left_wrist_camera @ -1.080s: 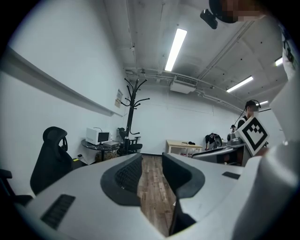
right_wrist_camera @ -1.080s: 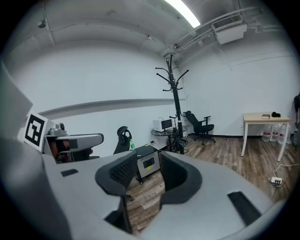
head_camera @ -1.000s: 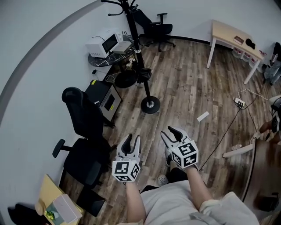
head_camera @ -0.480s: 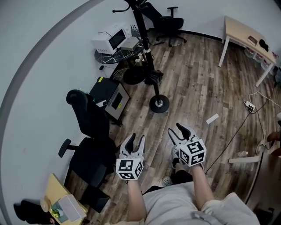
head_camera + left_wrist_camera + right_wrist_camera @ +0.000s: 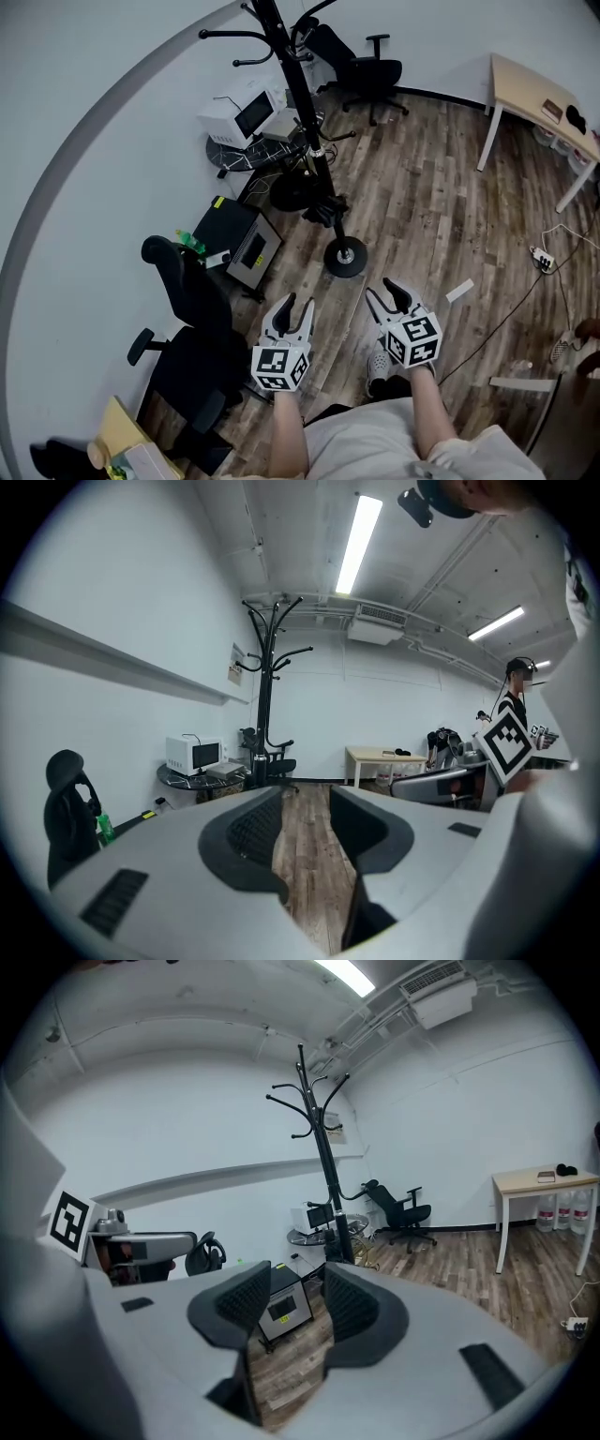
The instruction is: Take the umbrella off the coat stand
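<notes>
The black coat stand (image 5: pixel 307 141) rises from a round base (image 5: pixel 345 256) on the wood floor, ahead of both grippers. A dark folded umbrella (image 5: pixel 325 199) seems to hang along its lower pole; it also shows as a thicker dark shape on the stand (image 5: pixel 335 1235) in the right gripper view. My left gripper (image 5: pixel 294 304) and right gripper (image 5: pixel 385 291) are held side by side, short of the base and pointing toward the stand. Both jaws have just been opening and stand open with nothing between them. The stand (image 5: pixel 264 696) appears far ahead in the left gripper view.
A black office chair (image 5: pixel 187 300) and a black box (image 5: pixel 240 240) stand at the left. A round table with a white microwave (image 5: pixel 244 112) is behind the stand, with another chair (image 5: pixel 361 66) further back. A wooden desk (image 5: pixel 539 92), a power strip (image 5: pixel 543 255) and a white slip (image 5: pixel 459 291) lie right.
Both grippers have moved forward across the floor toward the coat stand, which now sits nearer and larger. Their jaws look spread slightly wider.
</notes>
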